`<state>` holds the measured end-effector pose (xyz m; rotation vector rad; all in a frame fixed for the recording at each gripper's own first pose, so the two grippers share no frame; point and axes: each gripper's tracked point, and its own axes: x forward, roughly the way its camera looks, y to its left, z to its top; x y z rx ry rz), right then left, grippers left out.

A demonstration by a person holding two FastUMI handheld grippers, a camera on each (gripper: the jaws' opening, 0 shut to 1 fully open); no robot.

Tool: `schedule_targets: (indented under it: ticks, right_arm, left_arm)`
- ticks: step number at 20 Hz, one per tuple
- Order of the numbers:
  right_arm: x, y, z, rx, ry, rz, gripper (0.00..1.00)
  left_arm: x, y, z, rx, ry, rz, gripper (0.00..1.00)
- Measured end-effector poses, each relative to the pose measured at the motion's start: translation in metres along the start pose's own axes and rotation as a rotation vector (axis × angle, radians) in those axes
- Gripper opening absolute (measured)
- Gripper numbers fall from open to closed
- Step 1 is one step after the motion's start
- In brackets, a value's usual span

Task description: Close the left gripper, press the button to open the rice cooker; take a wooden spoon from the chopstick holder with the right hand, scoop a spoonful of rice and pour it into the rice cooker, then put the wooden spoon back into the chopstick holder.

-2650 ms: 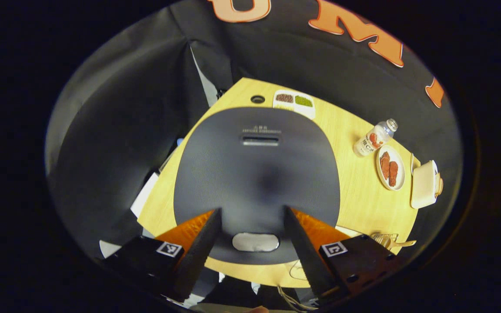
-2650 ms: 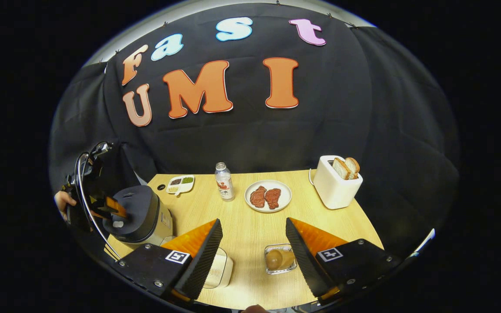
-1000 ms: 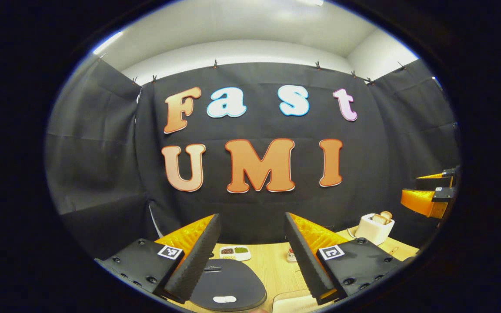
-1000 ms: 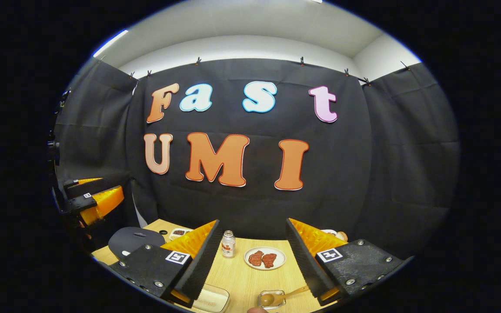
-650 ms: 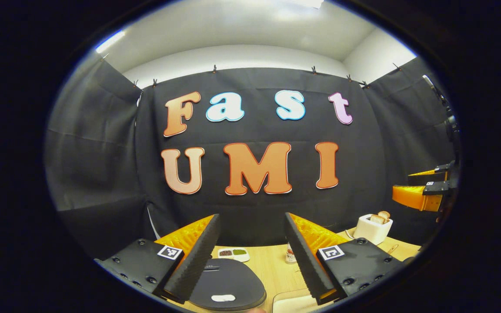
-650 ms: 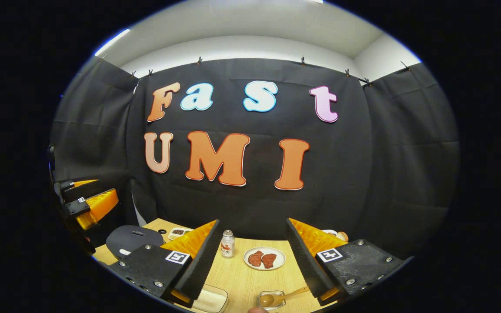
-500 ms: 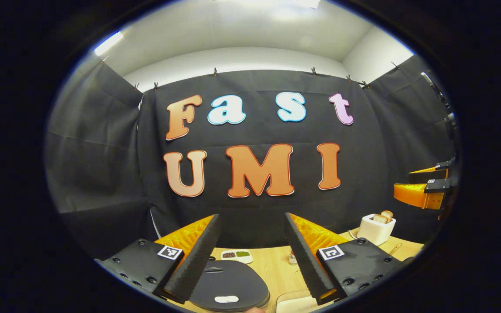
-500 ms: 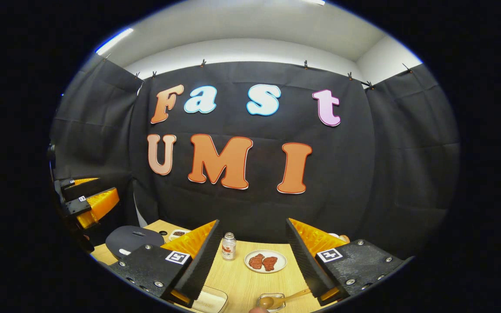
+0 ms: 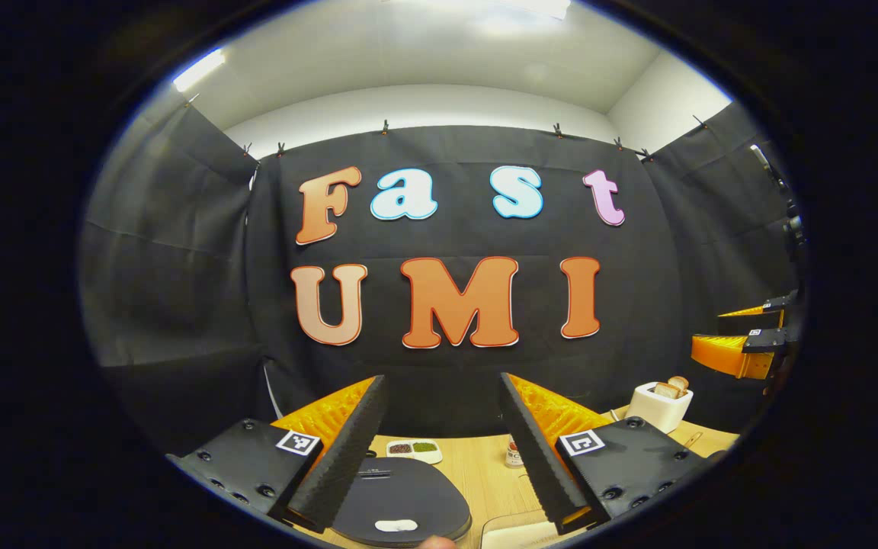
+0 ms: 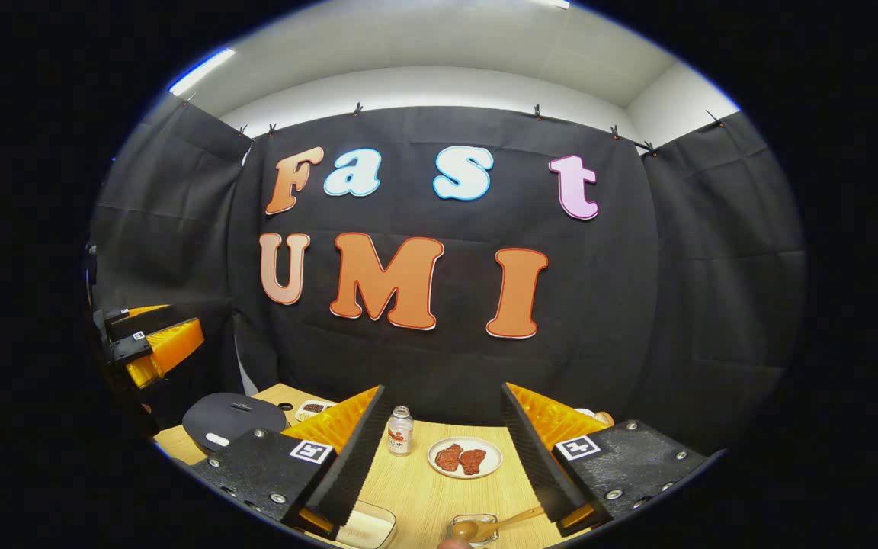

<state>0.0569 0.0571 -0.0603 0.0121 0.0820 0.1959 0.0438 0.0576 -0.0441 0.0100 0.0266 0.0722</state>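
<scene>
The rice cooker's dark lid (image 9: 401,496) is down, its pale button (image 9: 395,525) near the bottom edge of the left gripper view. My left gripper (image 9: 441,381) is open, raised above the cooker and facing the back wall. In the right gripper view the cooker lid (image 10: 233,415) sits at lower left with the left gripper (image 10: 153,343) hovering over it. My right gripper (image 10: 443,389) is open and holds nothing. Below it a wooden spoon (image 10: 496,523) rests in the glass chopstick holder (image 10: 477,528), beside a clear rice container (image 10: 366,526).
On the wooden table (image 10: 424,488) stand a small bottle (image 10: 399,431), a plate of meat (image 10: 464,457) and a divided dish of beans (image 9: 414,448). A white toaster with bread (image 9: 660,404) is at the right. My right gripper (image 9: 744,343) hangs at the far right.
Since 2.6 s ago both grippers have tilted up from the table to face the back wall. In the last second they only drift slightly; the lid stays closed.
</scene>
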Motion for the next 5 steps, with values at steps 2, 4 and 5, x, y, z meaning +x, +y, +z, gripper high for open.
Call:
schedule_targets:
  ticks: [2,4,5]
  right_arm:
    - [0.0,-0.0014,0.0015,-0.005,-0.005,-0.002,0.91]
    - [-0.0012,-0.0021,0.0037,-0.003,-0.013,-0.003,0.96]
    - [-0.0004,-0.0035,0.005,-0.002,-0.017,-0.004,0.91]
  left_arm:
    - [-0.0002,0.0005,0.0045,-0.016,-0.012,-0.006,1.0]
    - [0.0003,-0.0005,0.0087,-0.022,-0.024,-0.01,1.0]
    - [-0.0004,-0.0004,0.0116,-0.019,-0.03,-0.011,1.0]
